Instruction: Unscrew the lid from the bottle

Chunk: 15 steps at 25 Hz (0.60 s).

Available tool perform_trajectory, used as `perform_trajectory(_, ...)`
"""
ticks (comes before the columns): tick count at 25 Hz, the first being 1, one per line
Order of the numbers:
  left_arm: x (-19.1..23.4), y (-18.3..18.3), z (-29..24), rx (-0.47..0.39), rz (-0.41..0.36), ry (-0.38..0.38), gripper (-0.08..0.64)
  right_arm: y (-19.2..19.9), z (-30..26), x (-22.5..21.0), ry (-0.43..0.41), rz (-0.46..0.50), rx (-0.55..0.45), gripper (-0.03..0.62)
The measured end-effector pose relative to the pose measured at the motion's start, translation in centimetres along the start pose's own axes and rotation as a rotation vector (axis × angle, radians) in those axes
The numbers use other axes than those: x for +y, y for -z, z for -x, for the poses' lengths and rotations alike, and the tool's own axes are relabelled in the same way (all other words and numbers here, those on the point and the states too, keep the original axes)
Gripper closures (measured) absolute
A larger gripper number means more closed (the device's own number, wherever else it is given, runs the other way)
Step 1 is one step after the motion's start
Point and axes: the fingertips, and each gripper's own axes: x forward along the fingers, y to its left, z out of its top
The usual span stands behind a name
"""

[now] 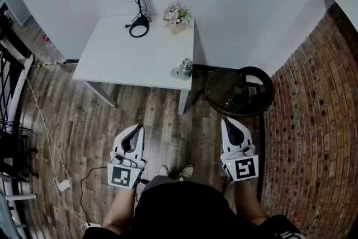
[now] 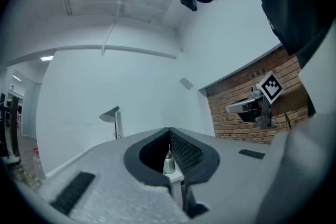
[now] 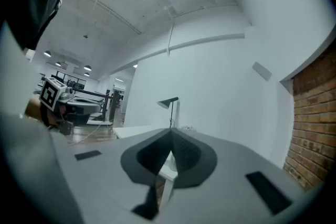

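Bottle (image 1: pixel 185 69) position first, since that drives the next move. It stands upright near the front right corner of the white table (image 1: pixel 120 59), long axis vertical, w/ the lid (image 1: pixel 186 61) on top and apparently screwed on. In the head view it sits at approx 12 o'clock from us and well apart from both tools, w/ bare wood floor (image 1: pixel 151 115) btwn.

Both tools hang low by our hips, pointing level and fwd. The left gripper (image 1: pixel 137 127) has its jaws pressed together w/ nothing btwn them. The left gripper view (image 2: pixel 169 131) shows the pads meeting, and the bottle (image 2: pixel 168 162) shows only far off through the notch. The right gripper (image 1: pixel 226 120) is the same, jaws together and empty, confirmed in its own view (image 3: pixel 170 134).

From the left tool the bottle lies at approx 1 o'clock, from the right at approx 11 o'clock. We judge the right one somewhat nearer, though not by much.

Since the grippers point level and the bottle is vertical, we'd expect one tool to take the body side-on while the other comes to the lid. Both need to open first, and we need to step closer.

A small round item (image 1: pixel 174 72) sits just beside the bottle at its 9 o'clock; can't tell what it is. A dark wicker basket (image 1: pixel 239 91) on the floor at the table's 3 o'clock side could crowd the right approach.
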Motion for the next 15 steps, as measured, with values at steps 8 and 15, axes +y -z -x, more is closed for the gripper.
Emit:
perform_trajectory(8, -1.4, 0.2, -0.2, -0.003, 0.012, -0.015, 0.538, 0.7, 0.4, -0.2, -0.041, -0.002, 0.001, 0.580)
perform_trajectory(15, -2.9, 1.4, -0.5, 0.029, 0.020, -0.015, 0.538, 2.0, 0.9, -0.7, -0.080, -0.051, -0.016, 0.580)
